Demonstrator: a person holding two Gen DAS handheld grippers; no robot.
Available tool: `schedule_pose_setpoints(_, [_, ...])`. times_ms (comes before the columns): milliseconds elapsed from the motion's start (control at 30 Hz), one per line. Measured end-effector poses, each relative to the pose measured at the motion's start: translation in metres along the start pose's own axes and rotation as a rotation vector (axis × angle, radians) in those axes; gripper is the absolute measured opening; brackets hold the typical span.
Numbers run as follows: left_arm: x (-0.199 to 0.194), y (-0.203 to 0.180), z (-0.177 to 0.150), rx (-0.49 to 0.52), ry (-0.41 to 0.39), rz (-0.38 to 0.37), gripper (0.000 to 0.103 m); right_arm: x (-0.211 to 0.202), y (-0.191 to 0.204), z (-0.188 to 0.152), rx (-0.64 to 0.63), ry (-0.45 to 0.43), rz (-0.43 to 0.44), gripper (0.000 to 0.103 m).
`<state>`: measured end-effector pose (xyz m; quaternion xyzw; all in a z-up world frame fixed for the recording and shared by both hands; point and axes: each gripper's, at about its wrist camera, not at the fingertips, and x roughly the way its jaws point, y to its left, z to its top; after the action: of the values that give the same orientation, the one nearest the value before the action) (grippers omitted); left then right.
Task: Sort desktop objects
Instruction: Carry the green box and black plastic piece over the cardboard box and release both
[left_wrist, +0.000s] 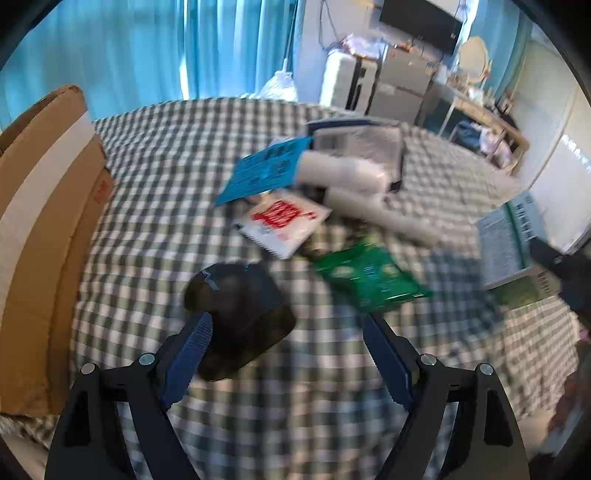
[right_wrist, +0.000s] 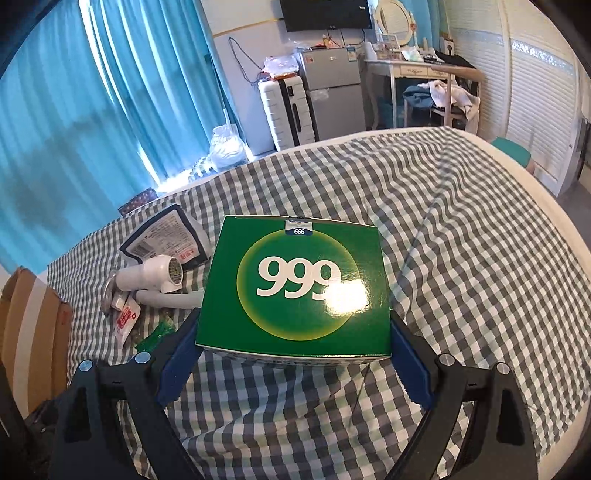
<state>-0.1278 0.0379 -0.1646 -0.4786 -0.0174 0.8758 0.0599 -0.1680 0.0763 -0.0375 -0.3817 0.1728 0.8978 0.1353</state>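
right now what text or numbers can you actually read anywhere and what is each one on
"999": large white digits on the top of the green box between the right gripper's jaws.
"666": small blue and white tab at that box's far edge.
Red print on the white sachet: too blurred to read.
Print on the blue card, green packet and dark-edged pouch: too small or blurred.

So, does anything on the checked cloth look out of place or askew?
Yes. The blue card, red-and-white sachet, green packet and white tubes lie in a loose overlapping heap, at mixed angles. The dark jar lies tipped on its side, apart.
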Motion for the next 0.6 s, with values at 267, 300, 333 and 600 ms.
schedule_pose_setpoints(267, [0.028, 0.038, -0.009, 0.024, 0.013, 0.016, 0.089, 0.011, -0.003, 0.001, 0.014, 0.015, 0.010, 0.093])
schedule_pose_setpoints(300, [0.030, 0.040, -0.009, 0.026, 0.009, -0.005, 0.087, 0.012, -0.002, 0.000, 0.010, 0.016, 0.011, 0.093])
schedule_pose_setpoints(333, [0.031, 0.041, -0.010, 0.027, 0.008, -0.041, 0.084, 0.011, -0.003, 0.000, 0.008, 0.016, 0.011, 0.093])
schedule_pose_setpoints(600, [0.017, 0.035, -0.005, 0.069, -0.033, -0.081, 0.055, 0.008, 0.006, -0.003, -0.020, 0.021, 0.007, 0.092])
